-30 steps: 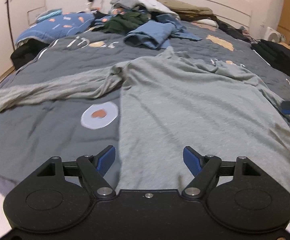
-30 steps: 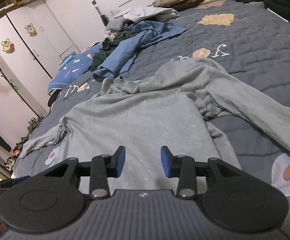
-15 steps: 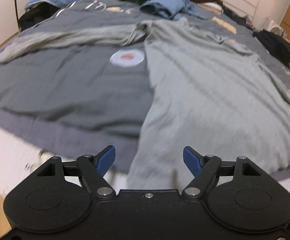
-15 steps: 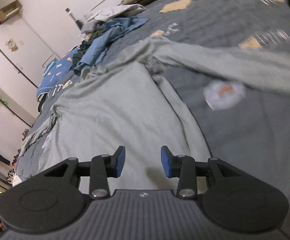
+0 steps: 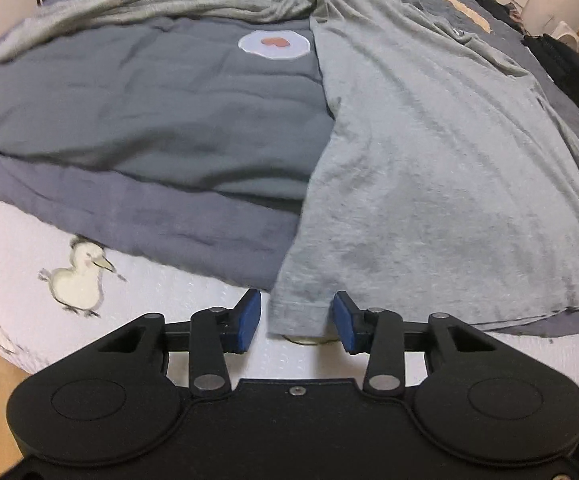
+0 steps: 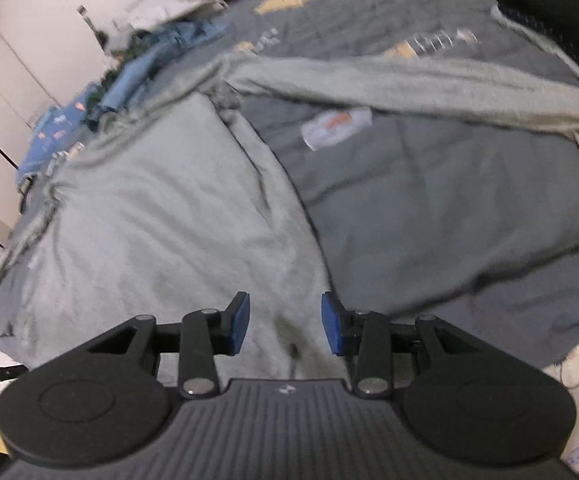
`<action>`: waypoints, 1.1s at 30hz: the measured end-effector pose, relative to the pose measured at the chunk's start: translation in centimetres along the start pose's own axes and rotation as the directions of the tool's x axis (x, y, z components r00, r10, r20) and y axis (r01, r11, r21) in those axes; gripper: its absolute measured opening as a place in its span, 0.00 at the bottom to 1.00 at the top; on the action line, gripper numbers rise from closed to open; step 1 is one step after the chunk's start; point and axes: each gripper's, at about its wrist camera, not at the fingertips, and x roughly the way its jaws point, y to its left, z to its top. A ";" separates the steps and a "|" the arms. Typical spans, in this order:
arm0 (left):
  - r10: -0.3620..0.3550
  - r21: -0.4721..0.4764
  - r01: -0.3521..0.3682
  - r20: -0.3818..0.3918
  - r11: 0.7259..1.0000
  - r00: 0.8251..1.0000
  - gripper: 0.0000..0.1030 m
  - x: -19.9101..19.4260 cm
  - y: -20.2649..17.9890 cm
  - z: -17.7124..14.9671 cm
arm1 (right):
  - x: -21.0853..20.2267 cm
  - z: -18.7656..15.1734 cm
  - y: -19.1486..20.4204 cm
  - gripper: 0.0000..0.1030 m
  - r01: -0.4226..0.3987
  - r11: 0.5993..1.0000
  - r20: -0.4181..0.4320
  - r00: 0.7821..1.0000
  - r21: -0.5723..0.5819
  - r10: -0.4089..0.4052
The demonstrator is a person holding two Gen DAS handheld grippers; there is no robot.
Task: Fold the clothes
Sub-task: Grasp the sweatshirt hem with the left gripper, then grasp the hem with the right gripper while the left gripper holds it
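Two tongs are down at the hem of the grey long-sleeved shirt (image 5: pixel 429 152), which lies spread flat on the dark quilt (image 5: pixel 141 112) of the bed, both sleeves stretched out sideways. A second ago both tongs sat higher, looking across the whole shirt toward the pile of clothes (image 6: pixel 149 52) at the head of the bed; since then I have drawn them back and dropped them to the bed's near edge.

On my left, the left tongs (image 5: pixel 296 319) stand open, with the shirt's lower left corner hanging over the quilt edge and reaching in between the blue pads, gripped by neither. The white mattress with its duck print (image 5: pixel 79 280) shows beneath.

On my right, the right tongs (image 6: pixel 284 322) are open too and hold nothing; they hover over the hem by the shirt's right side seam, though this view is blurred.

I judge that the shift sets me up to pinch both bottom corners for a fold.
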 end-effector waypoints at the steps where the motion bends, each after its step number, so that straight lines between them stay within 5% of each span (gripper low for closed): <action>1: -0.009 -0.005 0.009 -0.007 1.000 1.000 0.40 0.1 0.0 0.0 | 0.1 0.0 -0.1 0.37 -0.001 1.000 -0.003 1.000 0.003 0.001; 6: -0.047 -0.002 0.047 -0.040 0.999 0.998 0.36 1.0 -0.6 0.1 | 0.9 -0.4 -1.2 0.37 -0.009 0.998 -0.062 0.998 0.059 0.013; 13: -0.074 -0.004 0.074 -0.039 0.997 0.997 0.13 1.1 -1.3 0.3 | 1.1 -1.4 -1.6 0.37 0.011 0.995 -0.129 0.992 0.097 0.002; 25: -0.035 0.016 0.036 -0.062 0.999 0.997 0.11 1.8 -1.9 0.5 | 1.2 -2.0 -1.7 0.36 0.079 0.996 -0.143 0.987 0.045 -0.072; 27: -0.027 0.019 0.028 -0.069 0.999 0.997 0.12 2.0 -2.0 0.5 | 1.1 -2.0 -1.7 0.31 0.068 0.996 -0.130 0.990 0.058 -0.060; 29: -0.029 0.036 0.032 -0.062 0.999 0.998 0.11 1.8 -2.3 0.5 | 0.9 -2.0 -1.7 0.04 0.029 0.997 -0.109 0.994 0.078 -0.020; 33: -0.070 0.025 0.071 -0.023 0.997 0.997 0.08 0.6 -2.4 0.6 | -0.5 -1.7 -1.8 0.03 -0.127 0.980 -0.032 0.990 0.156 0.134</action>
